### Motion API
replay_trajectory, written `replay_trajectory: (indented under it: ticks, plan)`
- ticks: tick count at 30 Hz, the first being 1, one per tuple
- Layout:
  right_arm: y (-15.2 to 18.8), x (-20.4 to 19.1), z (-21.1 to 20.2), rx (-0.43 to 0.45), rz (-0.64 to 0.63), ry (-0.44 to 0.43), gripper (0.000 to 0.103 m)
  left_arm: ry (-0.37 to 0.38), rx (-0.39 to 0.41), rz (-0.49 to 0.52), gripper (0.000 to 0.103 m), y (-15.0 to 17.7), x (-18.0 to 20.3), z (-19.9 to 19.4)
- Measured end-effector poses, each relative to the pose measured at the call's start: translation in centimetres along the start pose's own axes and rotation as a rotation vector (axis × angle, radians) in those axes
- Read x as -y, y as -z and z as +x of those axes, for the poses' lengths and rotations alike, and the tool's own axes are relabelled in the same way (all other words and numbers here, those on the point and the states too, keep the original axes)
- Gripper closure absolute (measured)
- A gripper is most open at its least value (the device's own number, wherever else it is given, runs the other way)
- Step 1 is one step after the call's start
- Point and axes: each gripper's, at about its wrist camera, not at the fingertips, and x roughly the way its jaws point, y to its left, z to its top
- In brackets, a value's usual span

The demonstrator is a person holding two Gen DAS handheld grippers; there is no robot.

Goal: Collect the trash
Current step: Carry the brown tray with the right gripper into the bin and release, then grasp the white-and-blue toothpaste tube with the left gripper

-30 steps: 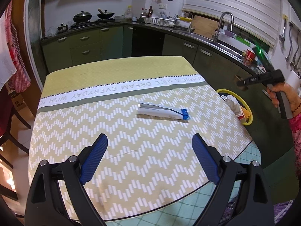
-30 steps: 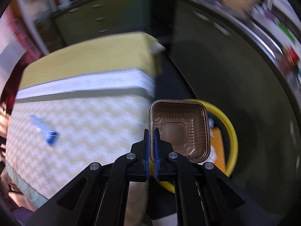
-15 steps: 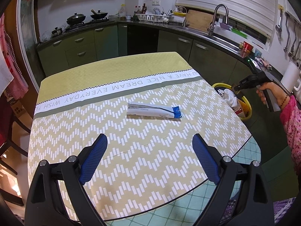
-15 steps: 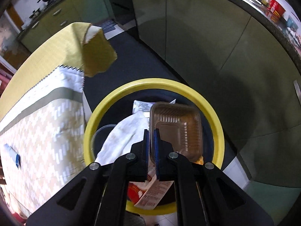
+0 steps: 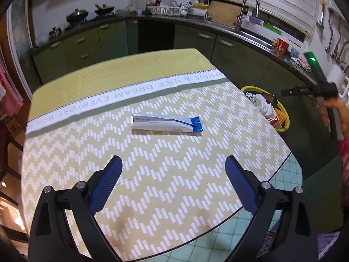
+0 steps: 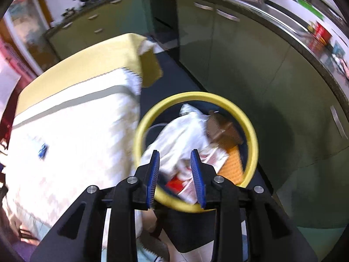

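Observation:
A white and blue wrapper (image 5: 166,124) lies flat on the zigzag tablecloth (image 5: 165,174), a little beyond my left gripper (image 5: 173,167), which is wide open and holds nothing. My right gripper (image 6: 175,156) hovers over the yellow-rimmed bin (image 6: 141,131) beside the table, its jaws opening with nothing between them. The brown plastic tray (image 6: 222,131) lies inside the bin on white paper and other trash. In the left wrist view the bin (image 5: 284,113) shows past the table's right edge, and a hand (image 5: 331,107) holds the right gripper's handle above it.
Green kitchen cabinets (image 5: 87,43) and a counter with a sink tap (image 5: 245,8) run along the back and right. Pans (image 5: 77,15) sit on the stove at the back left. A dark floor gap (image 6: 174,74) separates table and cabinets.
The right gripper has opened and let go of the brown tray, which now lies in the bin. The left gripper has edged towards the wrapper.

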Motion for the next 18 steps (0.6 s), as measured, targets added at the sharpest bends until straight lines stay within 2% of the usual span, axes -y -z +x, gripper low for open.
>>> replay_trajectory:
  ticks: [2,4,7,9,14,18]
  plan:
    - [0.7,-1.1,-0.6,0.011,-0.028,-0.016,0.073,0.02,-0.019,-0.023,0.013,-0.4,-0.1,0.8]
    - [1.3,-2.8,-0.9,0.018,-0.063,-0.03,0.07,0.035,-0.028,-0.002,0.013,-1.0,0.4,1.5]
    - [1.5,-4.1,-1.2,0.022,-0.096,-0.048,0.069,0.002,-0.009,0.107,0.013,-2.4,1.5,2.2]
    - [1.5,-4.4,-1.3,0.023,-0.105,-0.054,0.069,0.005,-0.008,0.172,0.013,-3.3,1.8,2.6]
    - [1.6,-5.0,-0.4,0.013,-0.115,-0.067,0.069,0.103,-0.045,0.349,0.013,-4.9,1.8,4.5]
    - [1.9,-5.5,0.2,-0.007,-0.129,-0.073,0.069,0.21,-0.086,0.587,0.013,-5.8,1.7,6.9]
